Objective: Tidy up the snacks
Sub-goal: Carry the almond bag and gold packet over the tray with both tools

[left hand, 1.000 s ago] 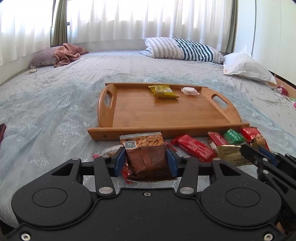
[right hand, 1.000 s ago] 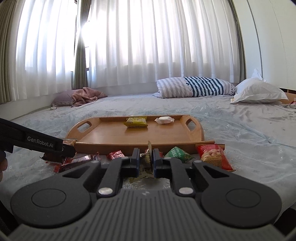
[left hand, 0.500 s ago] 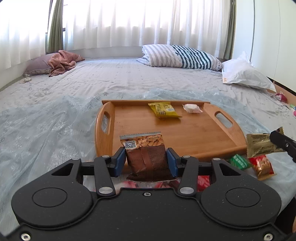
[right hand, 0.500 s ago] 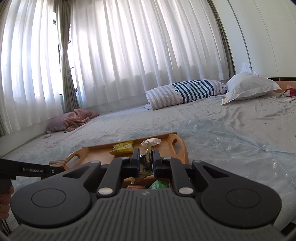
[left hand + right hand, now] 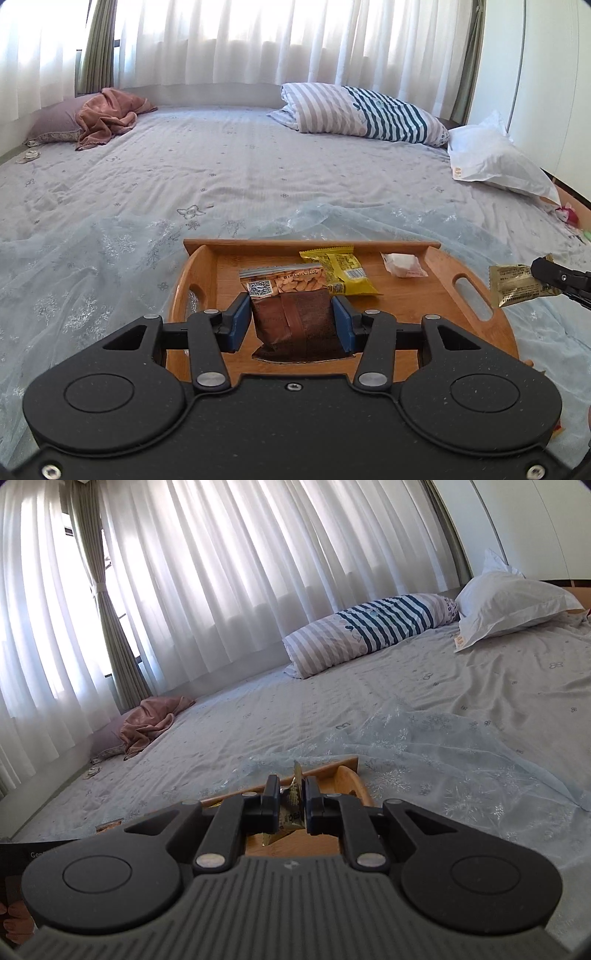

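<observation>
My left gripper is shut on a brown almond packet, holding it upright over the near half of the wooden tray. A yellow snack packet and a small white-pink wrapped sweet lie at the tray's far side. My right gripper is shut on a gold foil packet above the tray's right handle end. In the left wrist view that gold packet hangs at the far right, beside the tray's right handle.
The tray sits on a pale blue sheer cloth spread over the bed. A striped pillow, a white pillow and a pink cloth on a purple pillow lie far back. A person's fingers hold the left gripper.
Both grippers have lifted and moved forward from the loose snacks in front of the tray to over the tray, each carrying its packet. The right gripper has rolled.
</observation>
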A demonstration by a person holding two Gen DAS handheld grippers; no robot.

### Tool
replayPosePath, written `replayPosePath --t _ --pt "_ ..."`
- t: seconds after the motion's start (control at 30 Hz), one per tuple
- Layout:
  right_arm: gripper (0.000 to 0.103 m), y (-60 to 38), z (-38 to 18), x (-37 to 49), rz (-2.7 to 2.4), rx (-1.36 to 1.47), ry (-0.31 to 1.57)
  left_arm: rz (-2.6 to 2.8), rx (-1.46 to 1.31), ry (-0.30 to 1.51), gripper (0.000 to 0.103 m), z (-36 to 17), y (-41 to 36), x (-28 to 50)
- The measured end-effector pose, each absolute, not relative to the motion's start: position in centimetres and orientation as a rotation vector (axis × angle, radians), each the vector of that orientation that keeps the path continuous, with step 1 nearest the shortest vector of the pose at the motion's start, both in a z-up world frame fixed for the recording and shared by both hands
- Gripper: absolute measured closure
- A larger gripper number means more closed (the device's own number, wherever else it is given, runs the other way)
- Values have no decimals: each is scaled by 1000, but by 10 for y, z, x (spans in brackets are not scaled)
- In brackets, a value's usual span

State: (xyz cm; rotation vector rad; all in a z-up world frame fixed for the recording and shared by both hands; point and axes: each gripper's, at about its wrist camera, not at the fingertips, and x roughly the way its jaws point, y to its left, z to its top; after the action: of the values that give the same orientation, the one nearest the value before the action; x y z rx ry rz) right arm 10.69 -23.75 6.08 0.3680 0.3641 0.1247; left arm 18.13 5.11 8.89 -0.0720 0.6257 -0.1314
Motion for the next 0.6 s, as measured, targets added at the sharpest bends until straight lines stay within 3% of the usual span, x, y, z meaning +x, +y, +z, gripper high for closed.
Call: replayPosePath --t 0.6 --pt "88 -238 21 219 156 541 639 -64 -94 793 58 41 59 305"
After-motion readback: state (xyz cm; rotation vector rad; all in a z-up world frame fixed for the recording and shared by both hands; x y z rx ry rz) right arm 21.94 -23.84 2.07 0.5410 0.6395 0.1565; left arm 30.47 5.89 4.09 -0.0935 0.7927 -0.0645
